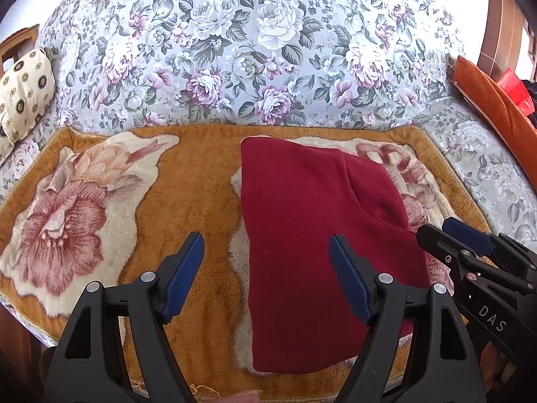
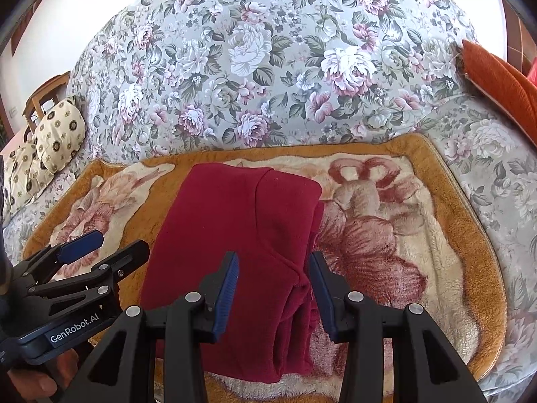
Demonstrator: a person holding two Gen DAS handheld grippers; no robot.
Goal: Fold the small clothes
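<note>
Left tongs: black frame, blue ribbed pads, spread wide. Nothing between them; they hover over the left edge of the red garment. One pad is above the bare blanket, the other above the cloth. No contact can be seen.

Right tongs: same make, set at a moderate gap, holding nothing. They hover over the right edge of the red garment, where layered folds show. Whether the pads touch the cloth cannot be told.

Red garment: dark red fleece, folded into a rough rectangle, lying flat on the blanket, right of its middle, reaching from the far edge almost to the near edge.

Blanket: orange plush with cream and pink flower panels, spread over the sofa seat.

Sofa: grey floral fabric. Cream patterned cushion at its left end; orange cushion at its right end.

Writing: "DAS" in white on the right tool's body, seen from the left wrist view; "GenRobot.AI" on the left tool's body, seen from the right wrist view.
</note>
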